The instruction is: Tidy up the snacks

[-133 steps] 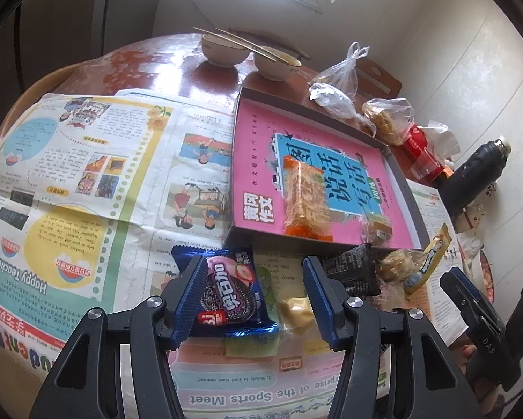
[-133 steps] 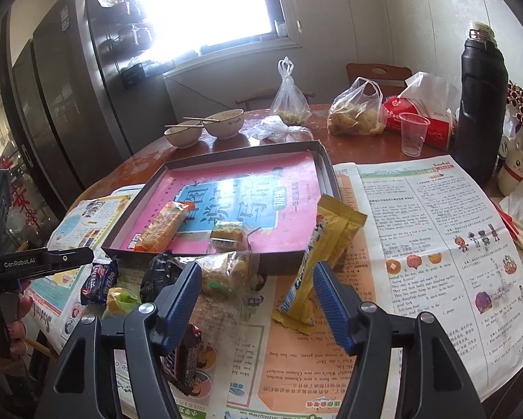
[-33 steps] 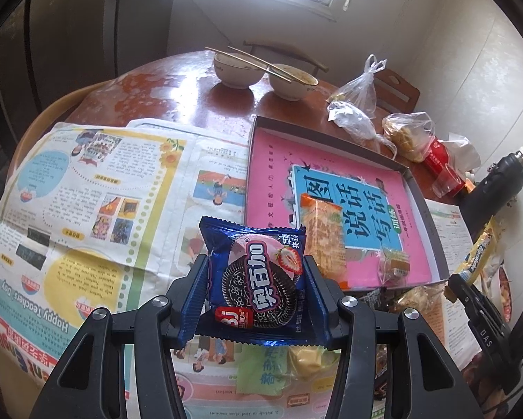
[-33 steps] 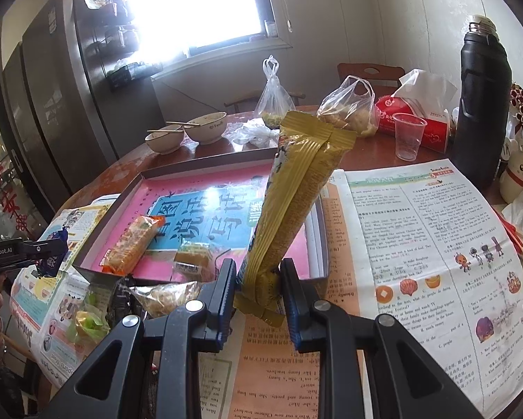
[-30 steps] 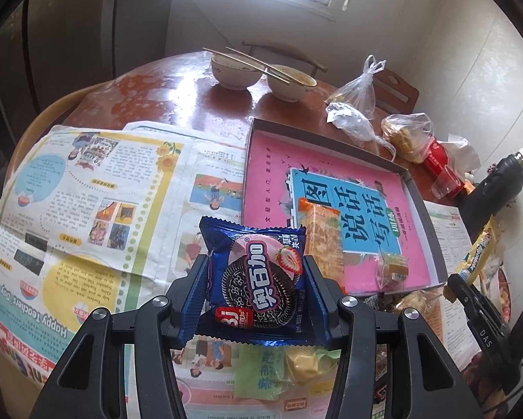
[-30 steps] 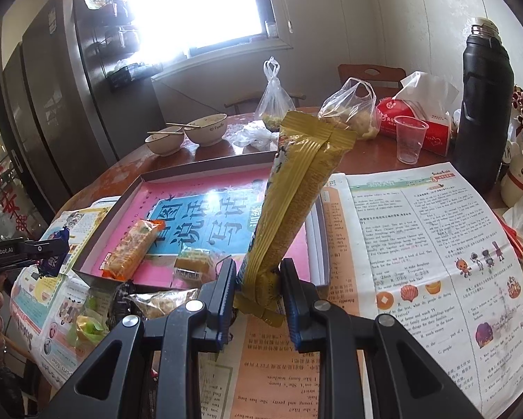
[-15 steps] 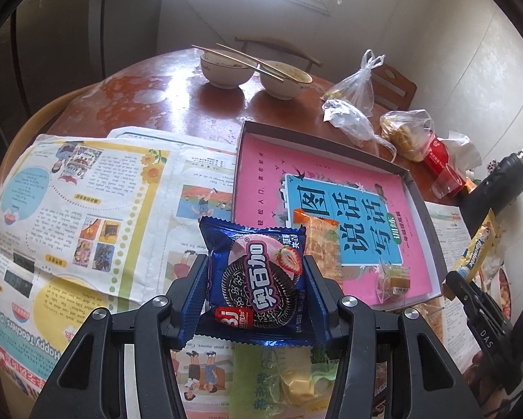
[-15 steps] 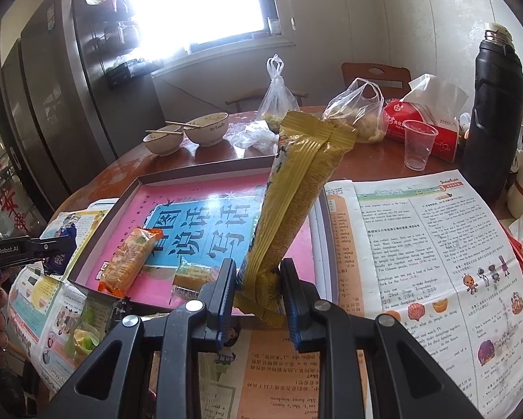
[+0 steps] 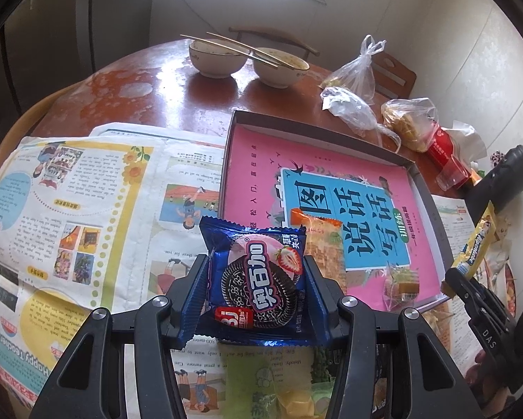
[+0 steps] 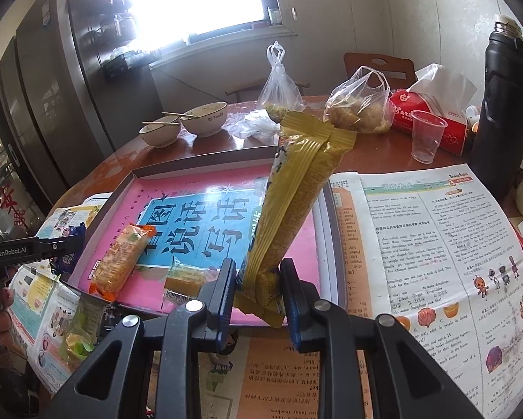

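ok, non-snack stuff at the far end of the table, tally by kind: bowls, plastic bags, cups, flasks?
bowls: 2
plastic bags: 3
cup: 1
flask: 1
total: 7

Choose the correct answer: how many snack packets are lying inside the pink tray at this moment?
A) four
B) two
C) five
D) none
B: inside the pink tray lie only the orange cracker packet and the small clear-wrapped snack; the blue cookie packet and the long yellow packet are each clamped between jaws, not lying in it.
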`<state>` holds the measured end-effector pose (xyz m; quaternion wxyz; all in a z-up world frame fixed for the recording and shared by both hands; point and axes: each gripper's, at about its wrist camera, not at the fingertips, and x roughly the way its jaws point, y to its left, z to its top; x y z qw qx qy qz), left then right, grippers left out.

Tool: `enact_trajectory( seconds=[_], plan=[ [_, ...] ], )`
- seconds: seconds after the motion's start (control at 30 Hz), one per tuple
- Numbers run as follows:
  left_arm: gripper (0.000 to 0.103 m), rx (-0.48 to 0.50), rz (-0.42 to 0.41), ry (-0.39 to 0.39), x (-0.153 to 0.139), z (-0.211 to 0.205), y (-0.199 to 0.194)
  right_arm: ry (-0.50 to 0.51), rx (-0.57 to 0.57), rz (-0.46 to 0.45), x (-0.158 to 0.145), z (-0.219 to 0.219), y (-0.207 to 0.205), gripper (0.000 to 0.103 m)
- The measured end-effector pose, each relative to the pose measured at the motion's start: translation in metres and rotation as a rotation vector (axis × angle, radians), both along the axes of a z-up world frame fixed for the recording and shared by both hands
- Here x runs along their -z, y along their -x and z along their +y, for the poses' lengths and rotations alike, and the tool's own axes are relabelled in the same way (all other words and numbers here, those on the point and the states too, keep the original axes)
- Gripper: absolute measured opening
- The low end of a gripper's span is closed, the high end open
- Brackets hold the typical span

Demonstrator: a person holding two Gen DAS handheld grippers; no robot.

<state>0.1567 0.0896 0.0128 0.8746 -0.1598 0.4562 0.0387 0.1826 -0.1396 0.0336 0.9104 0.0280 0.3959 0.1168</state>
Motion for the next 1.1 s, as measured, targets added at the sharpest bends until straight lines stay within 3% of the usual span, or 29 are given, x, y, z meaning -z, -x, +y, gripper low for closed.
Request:
enact_trajectory(
  seconds=[0.57,1.1],
  plan=[
    [0.054,0.064,0.013,-0.108,0.009,-0.025,-0.018,0.003,-0.003,0.052,0.017,0.001,-0.01,0.027],
    [0.054,0.087,0.042,-0.069,0.017,-0.029,-0.025,-0.005,-0.01,0.074,0.023,0.0,-0.015,0.027]
  ],
)
